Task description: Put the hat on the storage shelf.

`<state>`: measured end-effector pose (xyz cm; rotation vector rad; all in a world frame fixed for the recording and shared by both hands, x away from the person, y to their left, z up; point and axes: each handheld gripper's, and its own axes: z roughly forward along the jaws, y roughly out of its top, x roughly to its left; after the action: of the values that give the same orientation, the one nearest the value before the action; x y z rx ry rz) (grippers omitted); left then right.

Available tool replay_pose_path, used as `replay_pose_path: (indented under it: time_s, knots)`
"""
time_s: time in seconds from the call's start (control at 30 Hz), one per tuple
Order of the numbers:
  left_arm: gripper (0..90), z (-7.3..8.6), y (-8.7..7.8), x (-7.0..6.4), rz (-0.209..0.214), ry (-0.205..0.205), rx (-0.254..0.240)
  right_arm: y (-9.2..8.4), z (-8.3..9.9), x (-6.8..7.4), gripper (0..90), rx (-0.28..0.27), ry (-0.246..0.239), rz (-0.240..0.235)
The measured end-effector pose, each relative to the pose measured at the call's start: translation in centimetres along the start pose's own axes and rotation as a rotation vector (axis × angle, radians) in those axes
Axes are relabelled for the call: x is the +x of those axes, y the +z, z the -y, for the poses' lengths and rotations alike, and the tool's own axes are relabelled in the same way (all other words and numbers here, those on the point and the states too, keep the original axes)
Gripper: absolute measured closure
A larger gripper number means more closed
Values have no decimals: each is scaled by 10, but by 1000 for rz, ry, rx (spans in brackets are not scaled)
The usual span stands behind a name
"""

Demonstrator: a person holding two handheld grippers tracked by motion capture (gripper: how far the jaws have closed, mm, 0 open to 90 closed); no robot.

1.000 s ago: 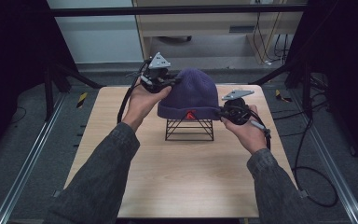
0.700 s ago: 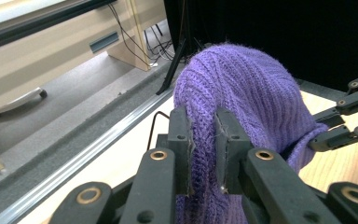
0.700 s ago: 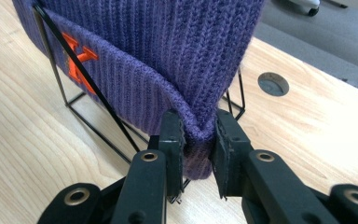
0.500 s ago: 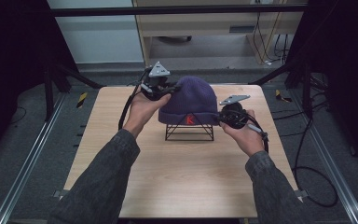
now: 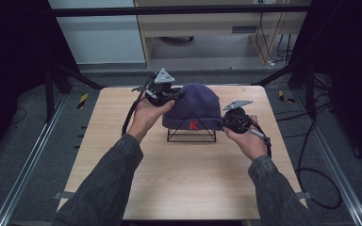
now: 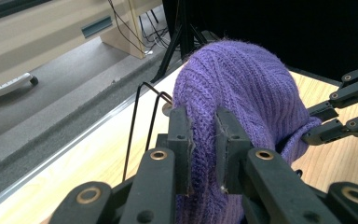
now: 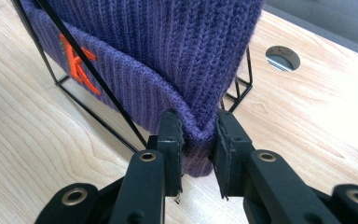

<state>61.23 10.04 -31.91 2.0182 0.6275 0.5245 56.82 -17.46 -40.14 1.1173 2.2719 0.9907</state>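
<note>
we had both grippers, left [image 6: 204, 140] and right [image 7: 198, 135], pinched tight on the beanie's [image 5: 193, 106] opposite edges; probably to seat it evenly over the wire stand [image 5: 191, 134]

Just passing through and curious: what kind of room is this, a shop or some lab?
Probably a lab or recording workspace: a bare wooden table stands inside a black frame, loose cables trail over grey carpet, and office-style furniture stands behind.

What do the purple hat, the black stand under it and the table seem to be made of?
Hat: knitted yarn, probably wool or acrylic; ribbed rows and fuzzy surface, matte.
Stand: thin metal wire, it seems, with a black coat; straight, stiff, slim rods.
Table: light wood or wood-look laminate; grain lines show, smooth finish.
</note>
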Motion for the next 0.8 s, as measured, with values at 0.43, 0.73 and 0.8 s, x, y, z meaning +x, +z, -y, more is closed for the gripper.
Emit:
replay_pose_path:
  time_s: [0.43, 0.73, 0.8]
  knots:
    - [782, 8, 3, -3, 0, 11, 18, 7, 6, -2, 730, 24, 14, -6]
    - [782, 12, 2, -3, 5, -3, 25, 9, 6, 0, 729, 33, 8, -9]
    - [782, 13, 3, -3, 4, -3, 25, 9, 6, 1, 729, 36, 4, -9]
